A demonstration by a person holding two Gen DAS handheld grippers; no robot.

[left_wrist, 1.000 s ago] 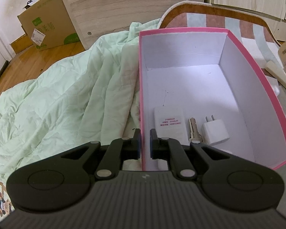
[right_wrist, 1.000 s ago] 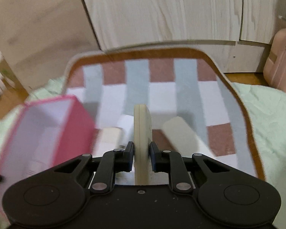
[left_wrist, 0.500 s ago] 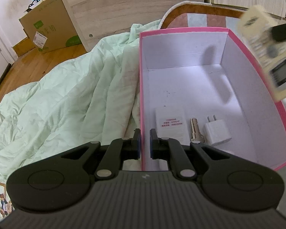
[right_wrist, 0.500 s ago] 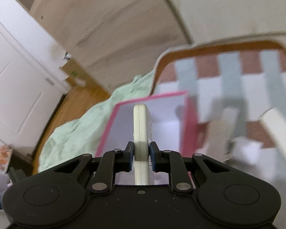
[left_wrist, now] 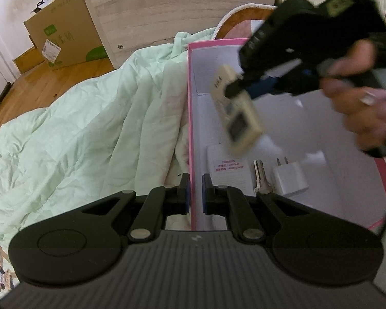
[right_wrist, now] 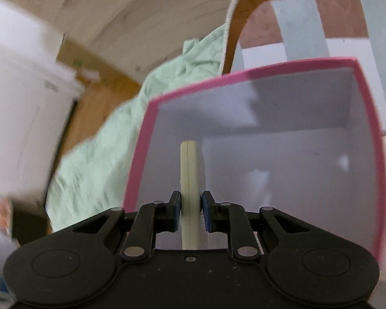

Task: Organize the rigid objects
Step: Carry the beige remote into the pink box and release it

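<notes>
Remote control [right_wrist: 190,180], stiff, light and slick-sided, sits edge-on, pinched mid-body in the right gripper [right_wrist: 190,207], hanging over the pink box [right_wrist: 139,152]; left gripper [left_wrist: 195,193] clamps that box's near wall.

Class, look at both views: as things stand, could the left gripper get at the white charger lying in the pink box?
Probably not yet. The left gripper is shut on the box wall, and the right gripper holds a remote above the charger, crowding the way in.
</notes>
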